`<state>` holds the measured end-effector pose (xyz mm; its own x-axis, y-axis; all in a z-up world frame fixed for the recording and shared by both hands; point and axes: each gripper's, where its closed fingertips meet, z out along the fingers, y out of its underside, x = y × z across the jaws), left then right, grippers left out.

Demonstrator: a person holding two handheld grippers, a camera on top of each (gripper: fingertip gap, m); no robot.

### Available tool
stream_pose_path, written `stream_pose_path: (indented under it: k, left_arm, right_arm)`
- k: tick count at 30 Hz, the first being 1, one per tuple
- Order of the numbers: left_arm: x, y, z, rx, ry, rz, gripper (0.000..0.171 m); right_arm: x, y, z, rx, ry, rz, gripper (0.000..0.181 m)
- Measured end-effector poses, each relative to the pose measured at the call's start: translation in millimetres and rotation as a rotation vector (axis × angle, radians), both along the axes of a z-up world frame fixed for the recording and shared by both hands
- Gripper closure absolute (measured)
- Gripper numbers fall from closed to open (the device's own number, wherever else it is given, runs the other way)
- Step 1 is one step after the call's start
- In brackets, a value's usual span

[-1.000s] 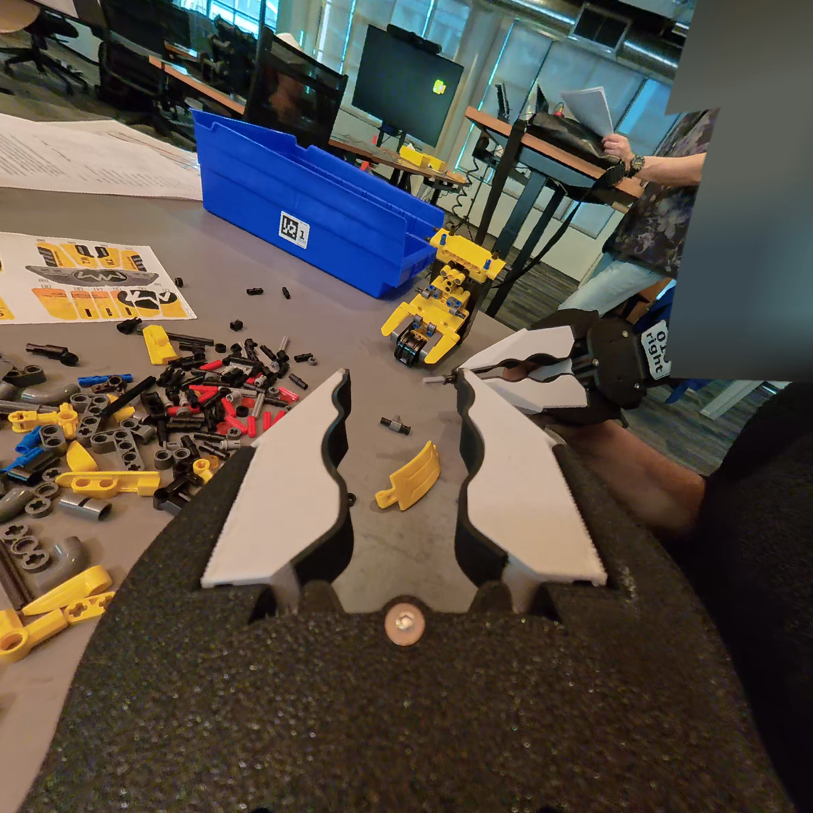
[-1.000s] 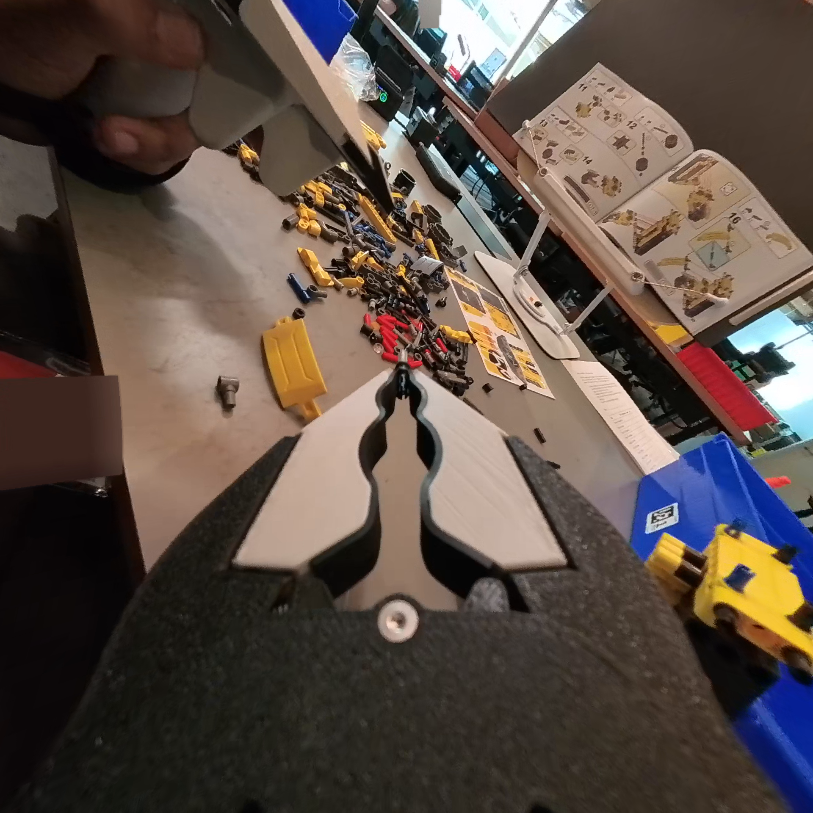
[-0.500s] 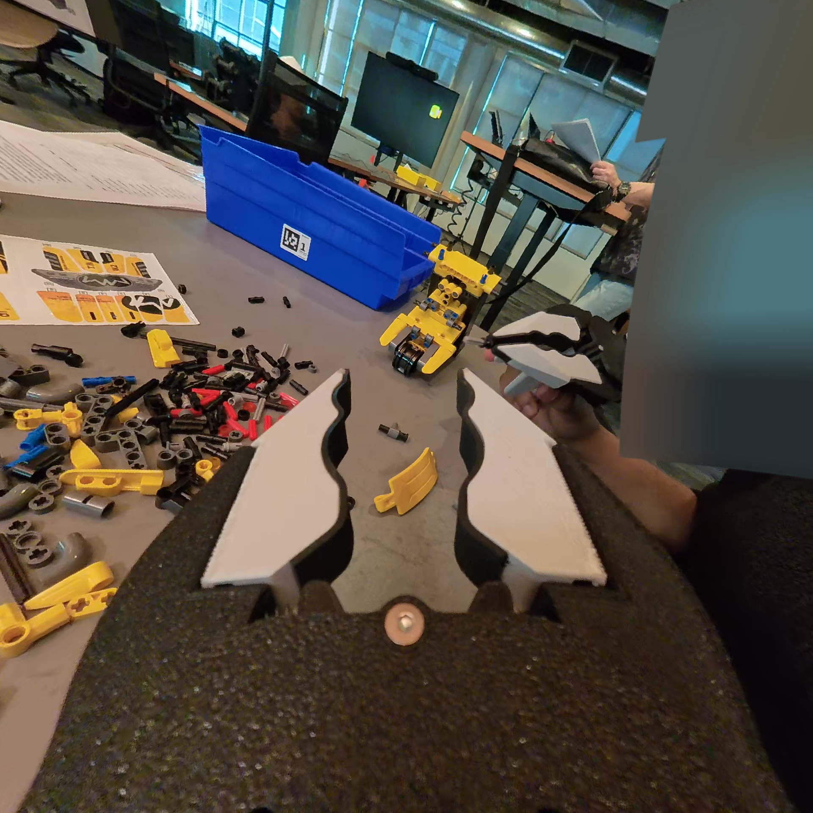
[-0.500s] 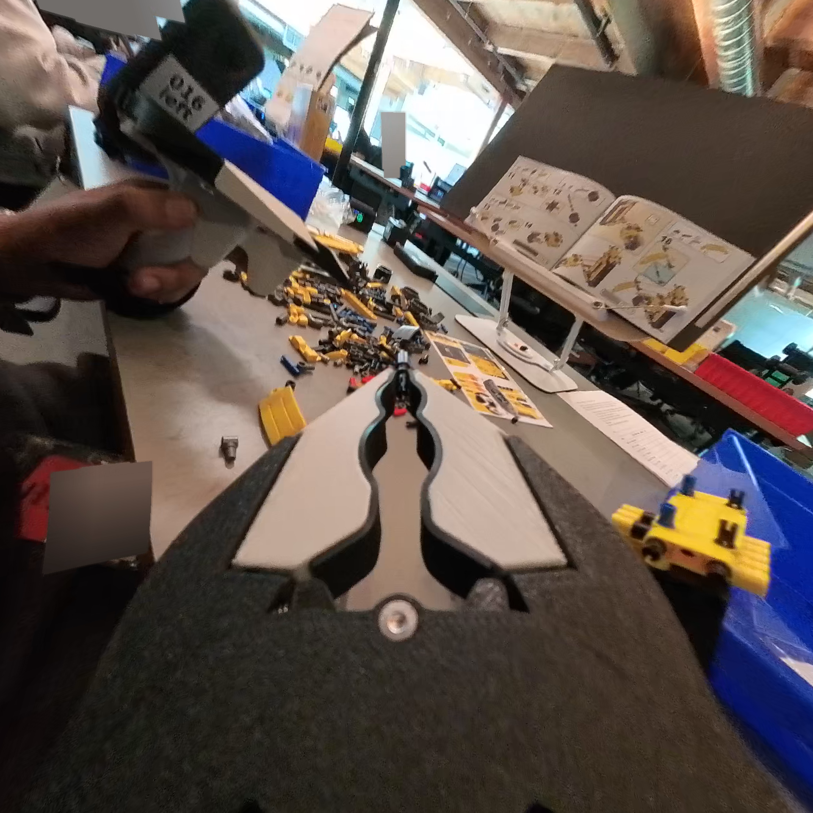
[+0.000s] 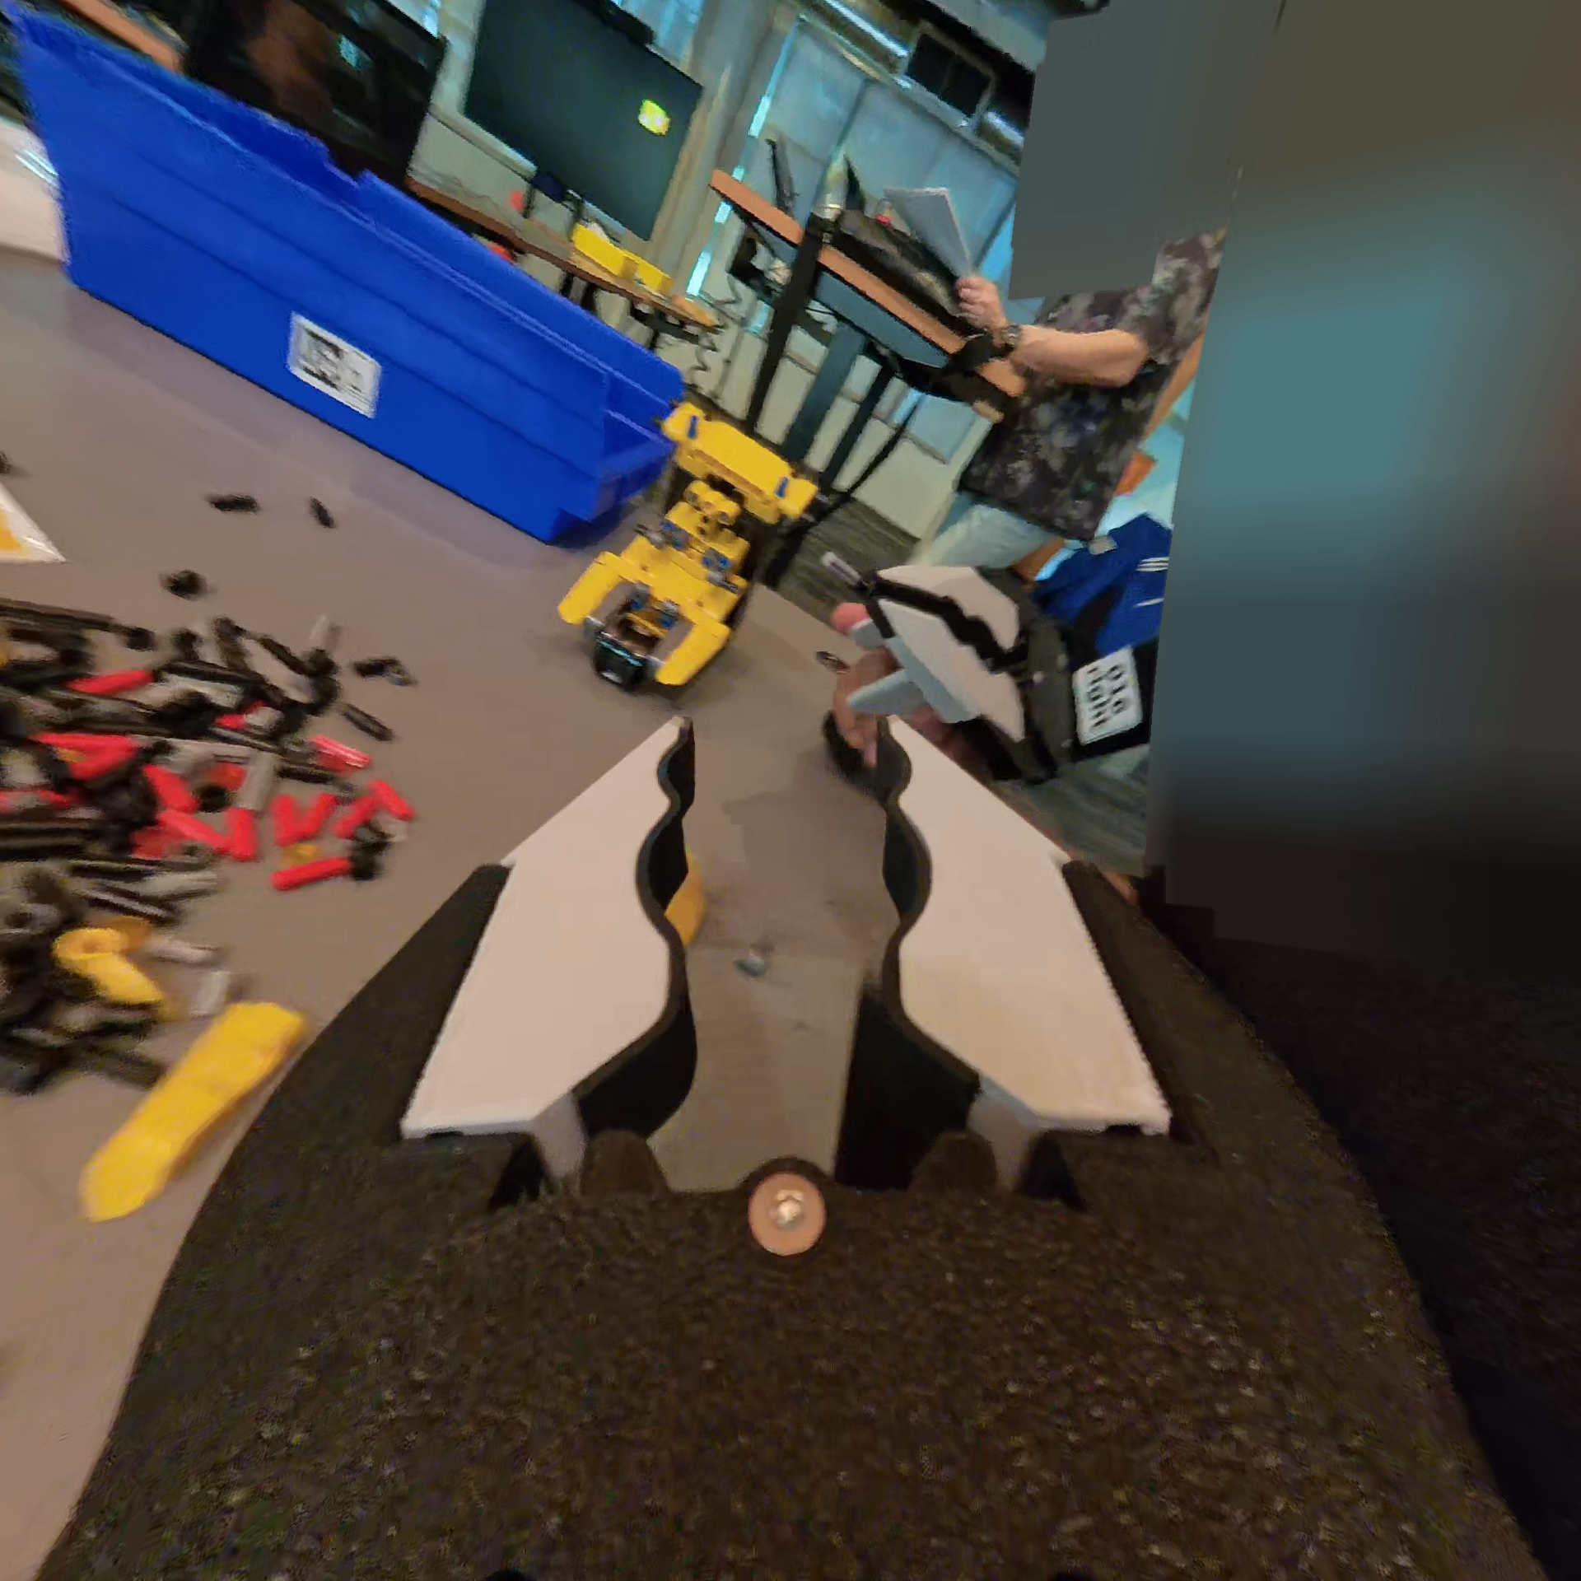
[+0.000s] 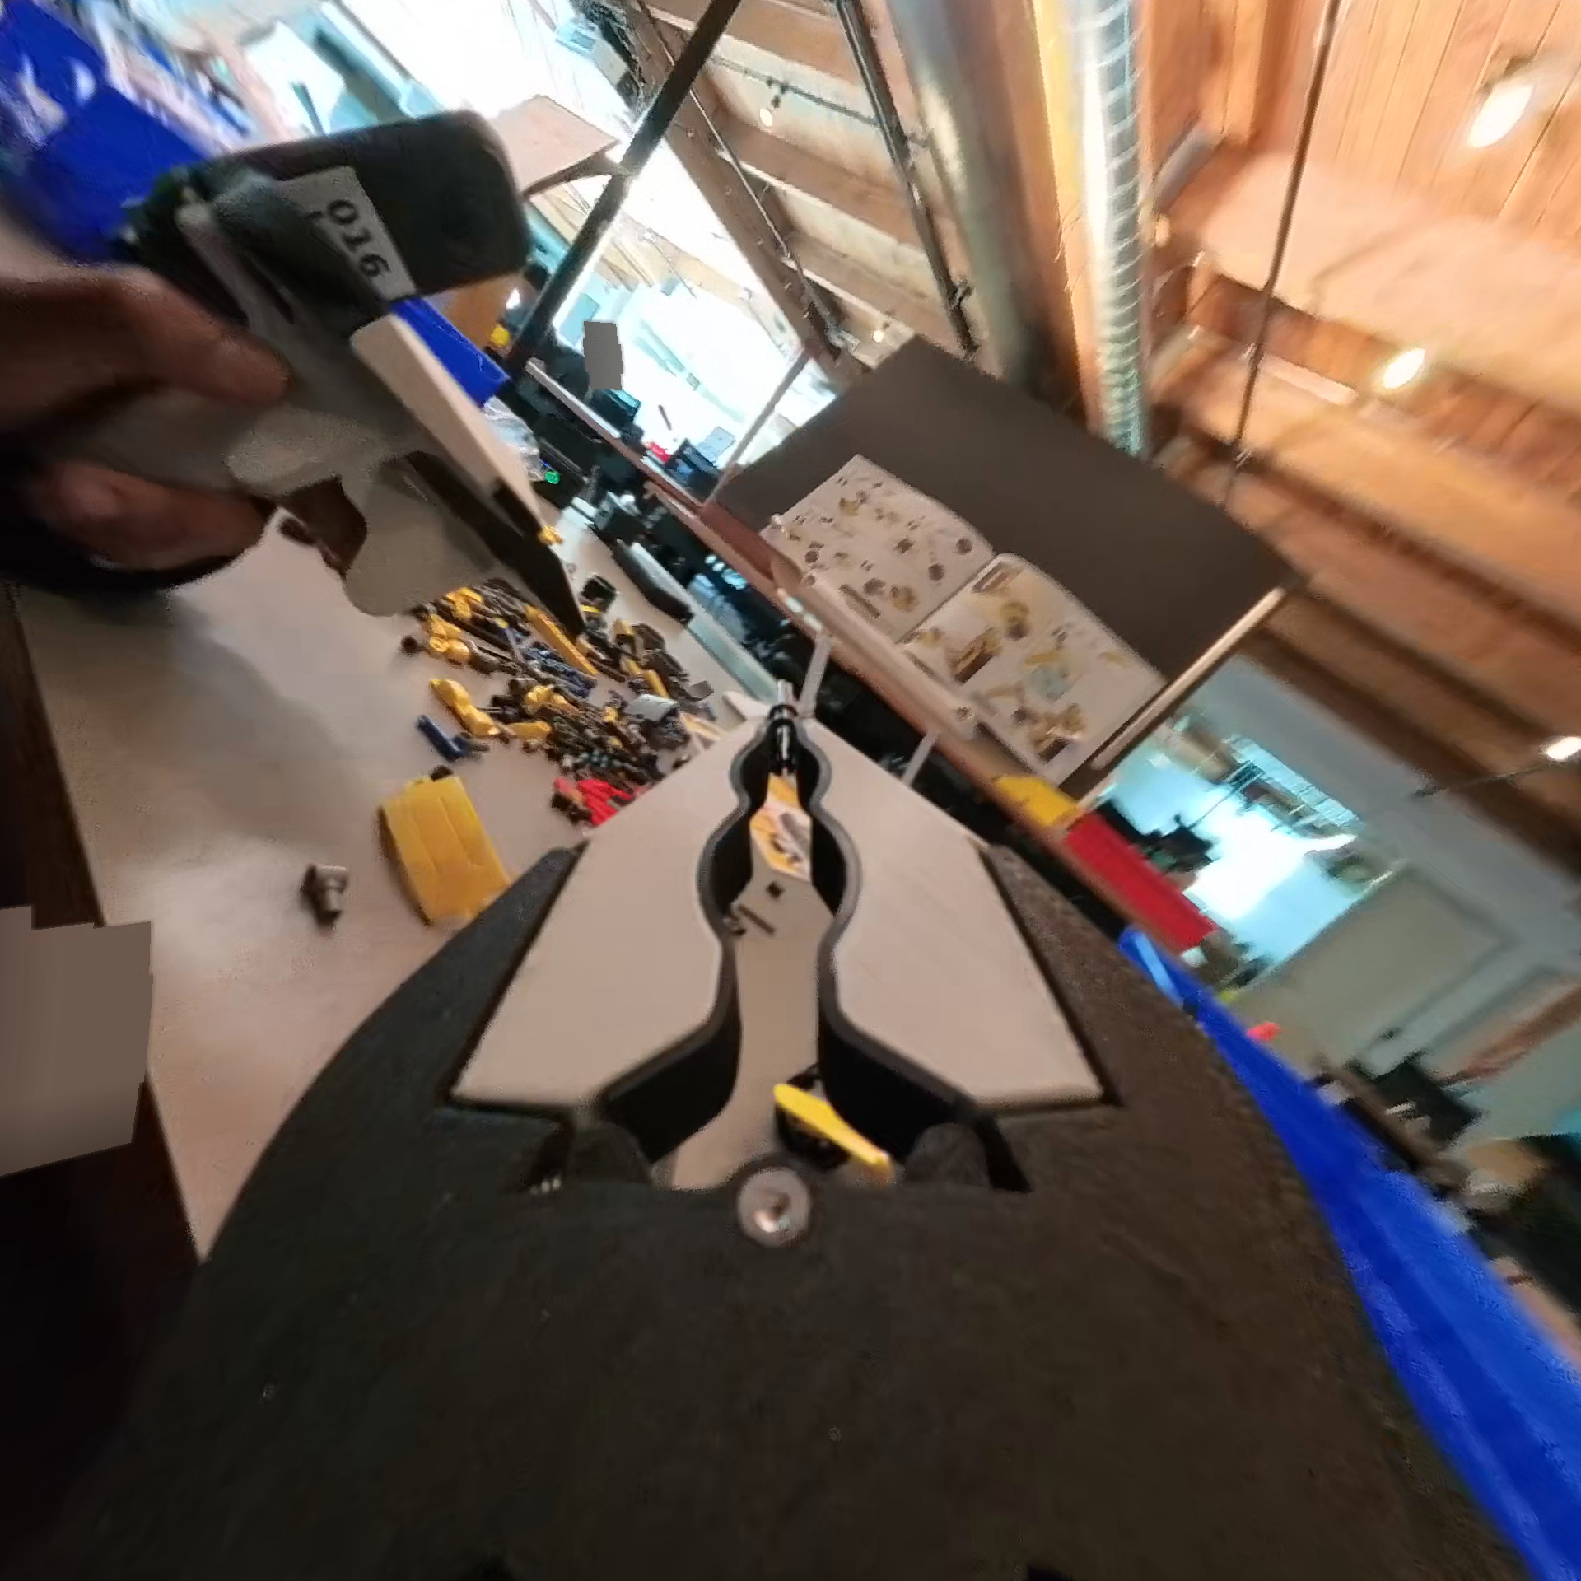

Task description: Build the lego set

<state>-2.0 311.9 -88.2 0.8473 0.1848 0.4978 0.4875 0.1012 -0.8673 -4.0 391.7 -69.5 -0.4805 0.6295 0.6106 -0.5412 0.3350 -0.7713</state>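
My left gripper is open and empty, low over the grey table. A yellow curved panel lies partly hidden under its left finger, and a small grey pin lies between the jaws. My right gripper is shut on a small black pin and held in the air, tilted up. It also shows in the left wrist view, just right of a half-built yellow model. The left gripper shows at the upper left of the right wrist view, above the parts pile.
A long blue bin stands behind the model. Loose black, red and yellow parts cover the left of the table, with a yellow beam nearer me. An open instruction booklet rests on a stand. A person stands at a desk behind. The tips of one gripper are about 9 cm away from the tips of the other.
My left gripper has moved forward and right, so the yellow panel now sits under its left finger. My right gripper has lifted and tilted upward, still shut on the pin.
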Motion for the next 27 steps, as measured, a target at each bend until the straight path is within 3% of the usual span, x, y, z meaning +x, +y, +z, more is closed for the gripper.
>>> stream_pose_path:
  k: [6,15,18,23,27]
  left_arm:
    - [18,22,10,0.210,-0.257,-0.087,0.148]
    - [32,34,10,0.308,-0.427,-0.195,0.148]
    - [35,35,12,0.344,-0.463,-0.221,0.159]
    - [32,30,13,0.365,-0.458,-0.216,0.166]
    - [24,18,16,0.367,-0.431,-0.181,0.166]
  right_arm:
    - [14,-33,-13,0.335,0.284,-0.137,0.178]
    - [35,-51,-9,0.444,0.428,-0.131,0.178]
    - [37,-55,-11,0.474,0.463,-0.141,0.178]
    - [39,-54,-12,0.437,0.392,-0.080,0.175]
    - [36,-52,-22,0.326,0.078,0.084,0.160]
